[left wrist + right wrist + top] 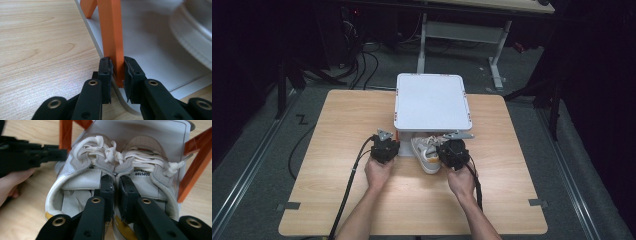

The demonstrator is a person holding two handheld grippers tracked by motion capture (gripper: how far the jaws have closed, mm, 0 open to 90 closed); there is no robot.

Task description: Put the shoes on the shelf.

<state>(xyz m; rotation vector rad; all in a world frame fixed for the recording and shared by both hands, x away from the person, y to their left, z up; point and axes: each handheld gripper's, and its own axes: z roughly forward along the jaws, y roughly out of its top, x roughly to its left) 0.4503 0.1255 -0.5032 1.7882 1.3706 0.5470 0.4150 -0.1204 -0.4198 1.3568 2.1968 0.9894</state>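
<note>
A pair of white sneakers sits side by side on the grey lower plate of a small rack with a white top and orange legs. My right gripper is shut on the two inner collars of the sneakers, pinching them together at the heel end. My left gripper is shut on the rack's front left orange leg, close to its foot. In the right gripper view the left gripper reaches in from the left beside another orange leg.
The rack stands at the middle back of a light wooden table. An orange diagonal brace rises right of the shoes. Cables trail from both grippers toward the table's near edge. Dark floor, cables and a desk frame lie beyond.
</note>
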